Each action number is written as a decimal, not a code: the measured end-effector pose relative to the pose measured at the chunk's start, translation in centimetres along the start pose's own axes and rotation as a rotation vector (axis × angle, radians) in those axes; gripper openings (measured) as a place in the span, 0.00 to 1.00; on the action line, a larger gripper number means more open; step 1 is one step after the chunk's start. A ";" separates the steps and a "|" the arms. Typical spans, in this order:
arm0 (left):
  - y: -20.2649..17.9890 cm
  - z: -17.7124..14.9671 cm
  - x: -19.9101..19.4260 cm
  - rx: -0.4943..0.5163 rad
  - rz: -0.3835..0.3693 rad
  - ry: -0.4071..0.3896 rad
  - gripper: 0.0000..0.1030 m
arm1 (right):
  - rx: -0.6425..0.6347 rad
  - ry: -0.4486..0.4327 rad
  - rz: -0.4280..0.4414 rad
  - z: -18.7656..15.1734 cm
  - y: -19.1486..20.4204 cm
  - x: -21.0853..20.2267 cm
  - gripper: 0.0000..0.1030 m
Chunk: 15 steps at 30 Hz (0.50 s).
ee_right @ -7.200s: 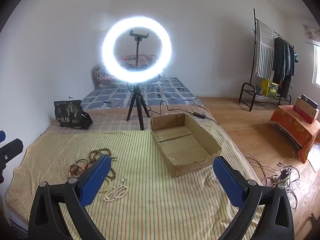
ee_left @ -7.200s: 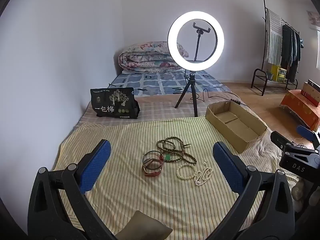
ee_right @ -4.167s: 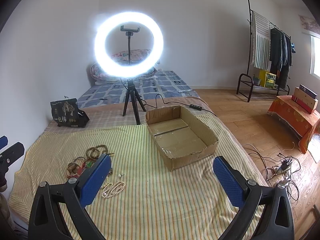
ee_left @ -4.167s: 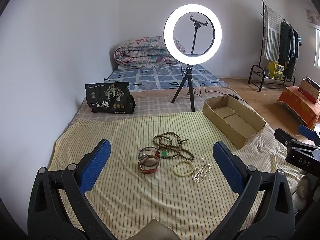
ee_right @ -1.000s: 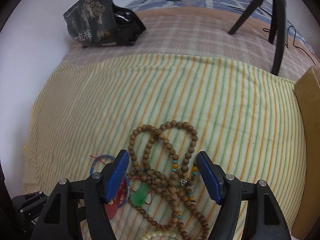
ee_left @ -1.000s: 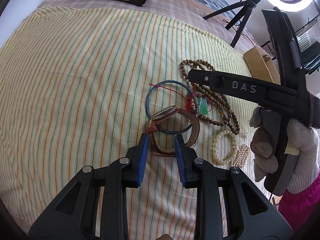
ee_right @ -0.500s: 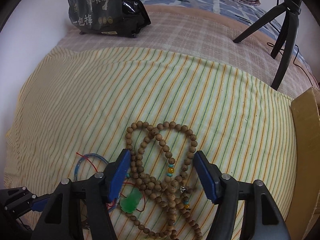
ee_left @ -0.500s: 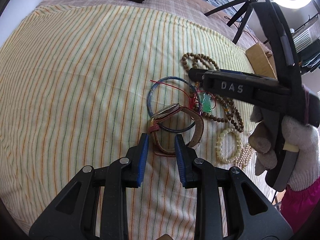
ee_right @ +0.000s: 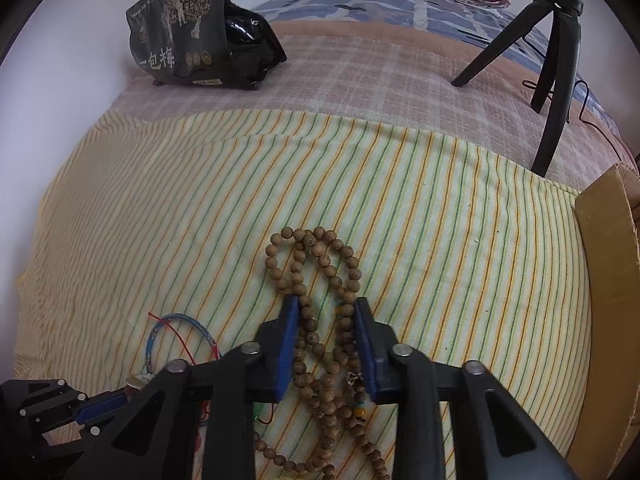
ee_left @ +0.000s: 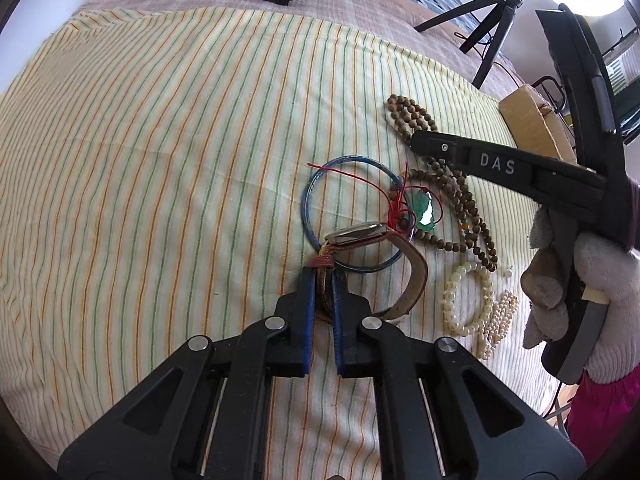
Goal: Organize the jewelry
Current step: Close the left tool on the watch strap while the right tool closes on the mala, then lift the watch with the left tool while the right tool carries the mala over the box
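The jewelry lies bunched on the striped sheet of the bed, toward the edge where the cardboard box sits. The left tool is clenched on the brown strap of the watch, whose face is tipped up over the blue bangle. The right tool is closing around the strands of the wooden bead necklace; its pads seem to touch the outer beads, though the view is too tight to be sure. A green pendant on red cord lies between bangle and necklace. The white bead bracelet and pearl strand rest nearer the bed's near edge, beside the gloved hand.
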<state>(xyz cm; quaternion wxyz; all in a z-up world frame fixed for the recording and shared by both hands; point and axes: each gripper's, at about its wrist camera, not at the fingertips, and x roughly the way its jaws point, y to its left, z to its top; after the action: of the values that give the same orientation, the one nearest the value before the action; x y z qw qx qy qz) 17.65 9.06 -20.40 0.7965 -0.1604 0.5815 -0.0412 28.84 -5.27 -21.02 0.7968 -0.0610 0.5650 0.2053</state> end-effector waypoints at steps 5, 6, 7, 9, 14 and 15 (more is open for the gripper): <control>-0.3 -0.1 -0.6 0.011 -0.005 -0.019 0.05 | 0.018 -0.010 0.036 0.0 -0.3 -0.1 0.10; -0.4 -0.1 -0.8 0.015 -0.004 -0.023 0.05 | 0.022 -0.012 0.041 0.0 -0.4 -0.2 0.10; -0.4 -0.1 -0.9 0.017 -0.004 -0.026 0.05 | 0.028 -0.016 0.046 0.0 -0.5 -0.3 0.10; -0.5 -0.2 -1.1 0.019 -0.004 -0.033 0.05 | 0.039 -0.025 0.054 0.2 -0.6 -0.6 0.10; -0.4 -0.1 -1.8 0.013 -0.014 -0.057 0.05 | 0.060 -0.062 0.062 0.7 -1.0 -1.8 0.10; -0.4 -0.1 -2.0 0.013 -0.014 -0.063 0.05 | 0.061 -0.068 0.063 0.7 -1.1 -2.1 0.10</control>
<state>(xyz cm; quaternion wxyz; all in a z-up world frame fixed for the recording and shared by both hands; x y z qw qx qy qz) 16.97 9.20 -18.50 0.8150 -0.1603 0.5550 -0.0455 29.34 -6.52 -19.00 0.8102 -0.0116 0.5452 0.2149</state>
